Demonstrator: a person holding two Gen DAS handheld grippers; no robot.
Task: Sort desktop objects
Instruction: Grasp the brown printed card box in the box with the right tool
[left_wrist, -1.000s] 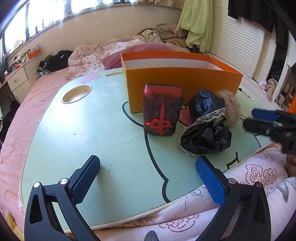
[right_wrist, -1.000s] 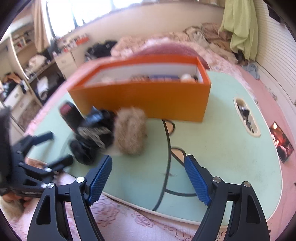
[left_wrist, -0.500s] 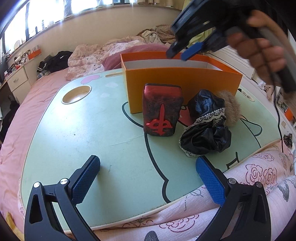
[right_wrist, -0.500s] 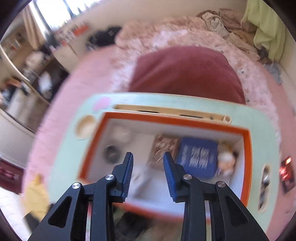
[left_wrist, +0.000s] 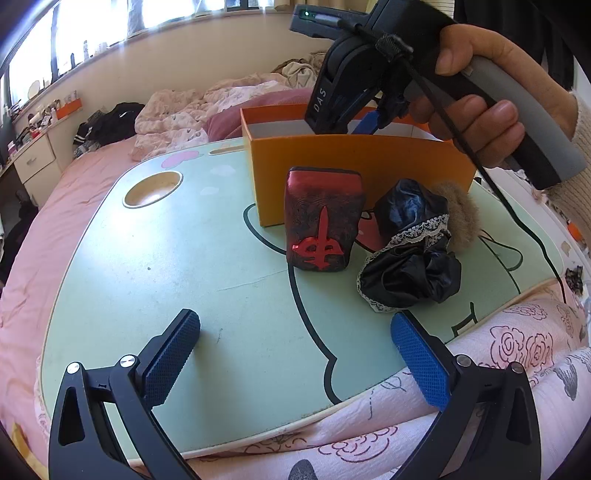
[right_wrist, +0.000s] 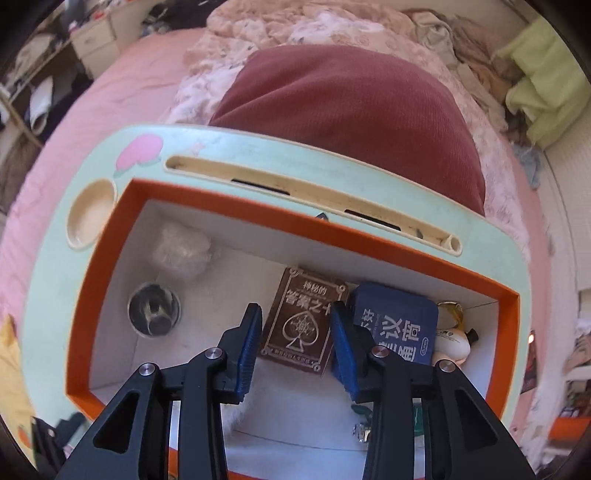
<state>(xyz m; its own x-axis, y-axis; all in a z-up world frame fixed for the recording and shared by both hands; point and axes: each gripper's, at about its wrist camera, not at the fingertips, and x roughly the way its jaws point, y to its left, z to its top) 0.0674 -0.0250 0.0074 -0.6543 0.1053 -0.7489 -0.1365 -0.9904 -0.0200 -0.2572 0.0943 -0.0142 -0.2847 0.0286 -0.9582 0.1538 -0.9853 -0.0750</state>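
right gripper (right_wrist: 295, 339): over orange box (right_wrist: 122, 206), jaws narrowly apart, just opening, empty | left gripper (left_wrist: 295, 354): jaws wide, empty

A box (left_wrist: 362, 162) stands toward the lap table's (left_wrist: 184, 258) far edge. Before its near wall stand a block (left_wrist: 323, 221) and, rightward, a scrunchie (left_wrist: 410, 273). Inside the box lie a card pack (right_wrist: 301, 326) and a pouch (right_wrist: 399, 325) (side by side), a cup (right_wrist: 154, 309) leftward.

My right gripper (right_wrist: 295, 332): moved from the table's near edge to above the orange box (right_wrist: 388, 230). Jaws narrowed, then reopened slightly; nothing between them.
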